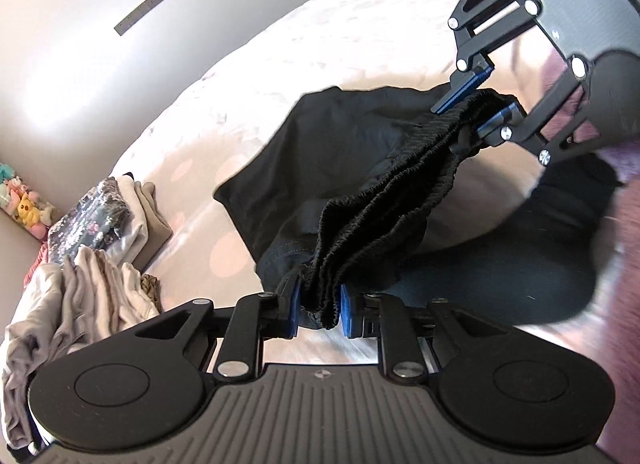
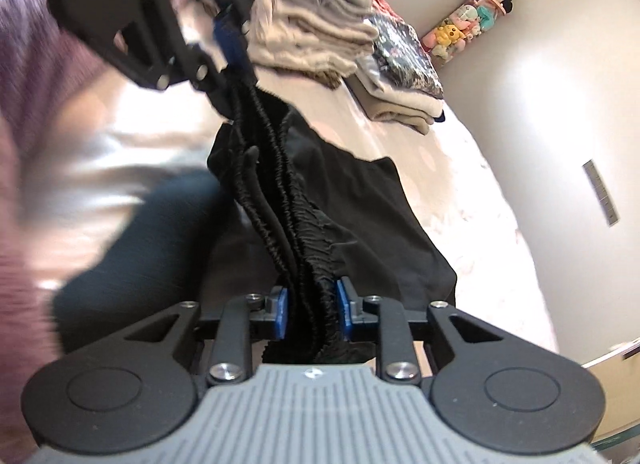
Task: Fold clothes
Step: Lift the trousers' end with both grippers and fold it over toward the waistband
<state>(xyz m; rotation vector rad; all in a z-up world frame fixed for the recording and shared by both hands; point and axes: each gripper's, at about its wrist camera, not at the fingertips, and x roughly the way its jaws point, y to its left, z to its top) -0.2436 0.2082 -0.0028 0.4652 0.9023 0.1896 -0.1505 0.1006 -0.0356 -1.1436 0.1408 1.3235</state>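
Note:
A black garment with a gathered elastic waistband hangs above the pale bedspread. My left gripper is shut on one end of the waistband, its blue pads pressing the bunched fabric. My right gripper is at the upper right of the left wrist view, shut on the other end. In the right wrist view my right gripper clamps the bunched waistband and the left gripper holds the far end at the upper left. The garment's body drapes down onto the bed.
A pile of beige and patterned clothes lies at the left of the bed, seen also as stacked clothes. Soft toys stand by the wall. A person's pink sleeve and dark trousers are close by.

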